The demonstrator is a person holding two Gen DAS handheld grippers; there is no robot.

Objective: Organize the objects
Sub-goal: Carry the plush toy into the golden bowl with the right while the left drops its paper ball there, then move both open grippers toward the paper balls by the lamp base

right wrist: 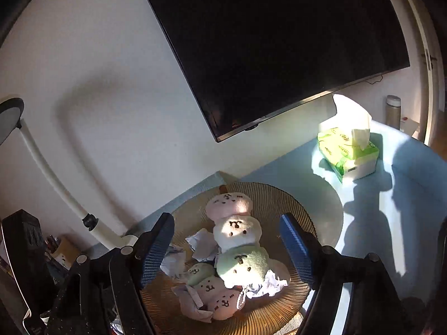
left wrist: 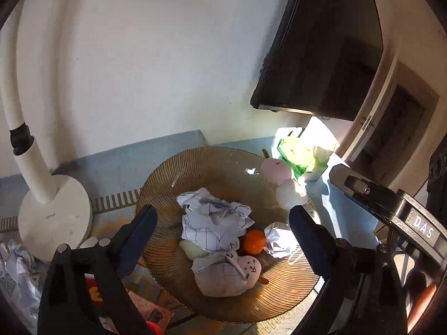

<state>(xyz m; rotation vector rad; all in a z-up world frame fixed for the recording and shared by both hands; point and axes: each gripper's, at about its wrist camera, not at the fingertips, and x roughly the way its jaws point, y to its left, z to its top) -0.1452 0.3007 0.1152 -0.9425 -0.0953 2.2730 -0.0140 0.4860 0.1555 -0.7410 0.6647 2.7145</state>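
Two grippers, left (left wrist: 223, 240) and right (right wrist: 226, 247), stood agape, empty, above amber bowl (left wrist: 212, 167) | crumpled papers (left wrist: 212, 223), plush dumplings (right wrist: 237, 231), orange (left wrist: 253, 241) lay inside bowl | advice: lift soft toys first, pinching gently.

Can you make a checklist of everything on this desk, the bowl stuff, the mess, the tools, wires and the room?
Surface: light blue table cover, partly sunlit.
Job's things: ribbed amber glass bowl holding crumpled paper, an orange ball and plush skewer toys.
Clutter: tissue pack; more crumpled paper outside the bowl; pen cup.
Grippers: left tool open, empty; right tool open, empty, both over the bowl.
Cables: nothing seen.
Surroundings: white wall, dark wall screen, white desk lamp, bottle.
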